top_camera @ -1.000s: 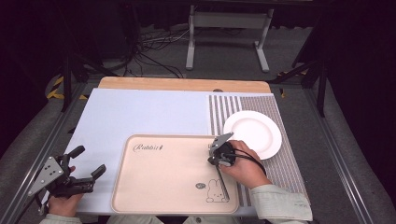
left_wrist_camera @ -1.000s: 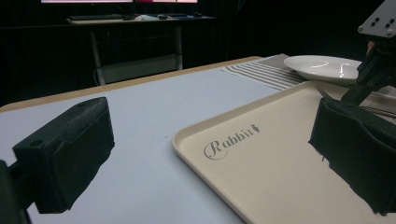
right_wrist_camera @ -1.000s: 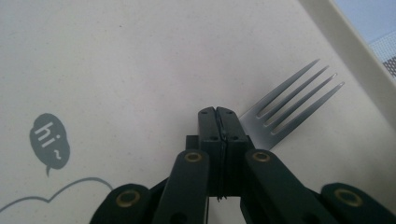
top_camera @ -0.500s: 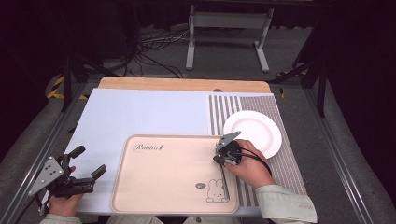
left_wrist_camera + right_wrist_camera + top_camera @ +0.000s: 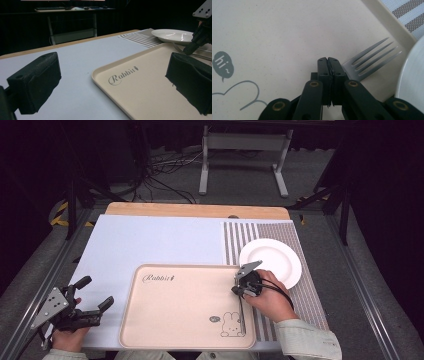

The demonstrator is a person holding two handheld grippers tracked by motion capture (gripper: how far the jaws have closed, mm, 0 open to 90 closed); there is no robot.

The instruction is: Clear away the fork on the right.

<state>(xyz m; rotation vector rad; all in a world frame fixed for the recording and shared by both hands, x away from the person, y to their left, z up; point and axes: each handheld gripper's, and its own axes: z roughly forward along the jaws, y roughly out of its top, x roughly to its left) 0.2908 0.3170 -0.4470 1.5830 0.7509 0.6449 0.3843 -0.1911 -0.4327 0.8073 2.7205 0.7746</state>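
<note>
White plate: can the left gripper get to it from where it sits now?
Probably not without a long reach. The left gripper hangs open at the table's near left corner, and the white plate lies on the far side of the tray, where the right gripper, shut on the fork, crowds its near rim.

The high view looks forward and down from above the person's side of the table, taking in the whole cream tray [image 5: 185, 305] from some way off. The left gripper view sits low, just left of that tray [image 5: 150, 82], looking level across it toward the white plate [image 5: 172, 35] beyond its far corner. The right gripper view hangs close over the tray's [image 5: 274, 30] right edge, facing down (the plate's [image 5: 412, 75] rim is at its right). All three share the tray.
</note>
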